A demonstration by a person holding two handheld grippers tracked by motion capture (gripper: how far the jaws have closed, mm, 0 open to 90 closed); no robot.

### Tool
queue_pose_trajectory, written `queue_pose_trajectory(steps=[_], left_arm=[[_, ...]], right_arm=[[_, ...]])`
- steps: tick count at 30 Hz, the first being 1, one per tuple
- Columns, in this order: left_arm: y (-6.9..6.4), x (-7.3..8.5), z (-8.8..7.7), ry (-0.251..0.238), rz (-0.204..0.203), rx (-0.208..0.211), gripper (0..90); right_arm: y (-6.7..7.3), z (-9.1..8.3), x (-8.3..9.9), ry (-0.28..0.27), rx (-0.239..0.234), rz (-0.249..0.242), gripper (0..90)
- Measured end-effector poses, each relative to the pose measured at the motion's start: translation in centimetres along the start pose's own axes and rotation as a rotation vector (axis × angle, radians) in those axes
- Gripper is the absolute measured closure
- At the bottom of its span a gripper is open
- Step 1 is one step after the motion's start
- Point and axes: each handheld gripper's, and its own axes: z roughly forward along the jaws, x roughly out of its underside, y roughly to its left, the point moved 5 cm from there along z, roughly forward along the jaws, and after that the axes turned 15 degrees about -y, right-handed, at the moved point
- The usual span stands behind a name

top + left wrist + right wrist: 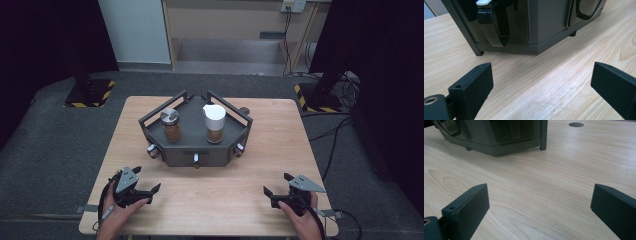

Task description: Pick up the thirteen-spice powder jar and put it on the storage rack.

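Note:
A dark grey angular rack (165,131) with rails stands at the middle back of the wooden table (215,205). On it are two jars of brown powder: one with a metal lid (170,125) at left, one with a white cap (214,123) at right. My left gripper (146,180) rests near the front left edge, open, nothing between its jaws. My right gripper (278,184) rests near the front right edge, open too. In the left gripper view my left gripper (541,80) faces the rack's front (541,30). In the right gripper view my right gripper (540,202) faces the rack's corner (499,137).
Knobs (196,159) stick out of the rack's front faces. A small round grey disc (576,124) lies on the table behind the rack's right side. Grey carpet surrounds the table, with black stands and yellow-black striped bases (90,92) behind it.

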Motion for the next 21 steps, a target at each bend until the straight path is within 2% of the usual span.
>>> queue_pose_trajectory(steps=[21], left_arm=[[-0.03,-0.16,-0.04,0.0,0.006,0.003,3.9]], right_arm=[[0.28,0.14,0.07,0.012,-0.005,-0.015,2.9]])
